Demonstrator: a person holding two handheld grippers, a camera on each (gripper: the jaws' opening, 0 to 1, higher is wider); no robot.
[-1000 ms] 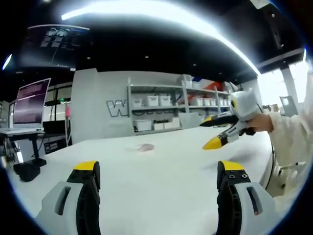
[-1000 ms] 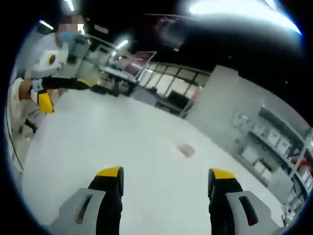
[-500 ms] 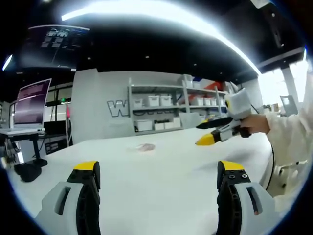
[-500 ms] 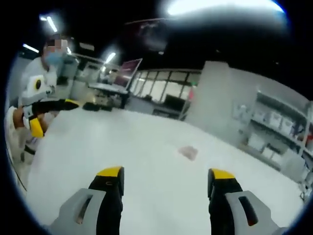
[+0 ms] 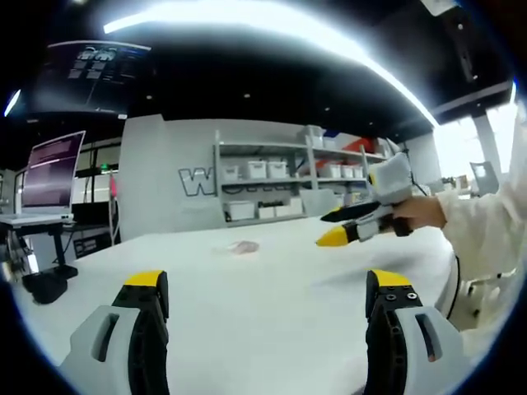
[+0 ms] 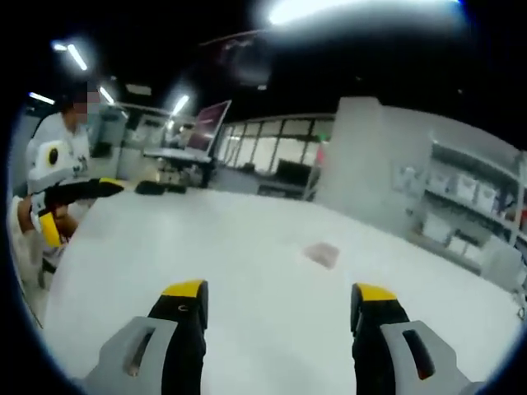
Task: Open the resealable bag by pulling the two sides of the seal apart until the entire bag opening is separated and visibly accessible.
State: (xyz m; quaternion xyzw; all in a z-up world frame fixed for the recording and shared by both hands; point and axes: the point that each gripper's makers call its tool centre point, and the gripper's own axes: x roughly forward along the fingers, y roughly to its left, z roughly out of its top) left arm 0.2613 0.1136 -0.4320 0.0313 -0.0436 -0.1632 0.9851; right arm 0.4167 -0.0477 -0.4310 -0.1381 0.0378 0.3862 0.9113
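Left gripper view: the left gripper (image 5: pixel 268 298) has its jaws spread wide with nothing between them, above the white table (image 5: pixel 272 321). The resealable bag (image 5: pixel 244 247) lies flat on the table at 12 o'clock, well apart from it. The right gripper (image 5: pixel 342 228) comes in at 2 o'clock, jaws parted. In the right gripper view, its jaws stand wide and empty, the bag (image 6: pixel 321 253) at 1 o'clock and the left gripper (image 6: pixel 62 210) at 9 o'clock.

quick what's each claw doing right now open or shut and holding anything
Left claw: open, holding nothing.
Right claw: open, holding nothing; the bag lies untouched on the table.
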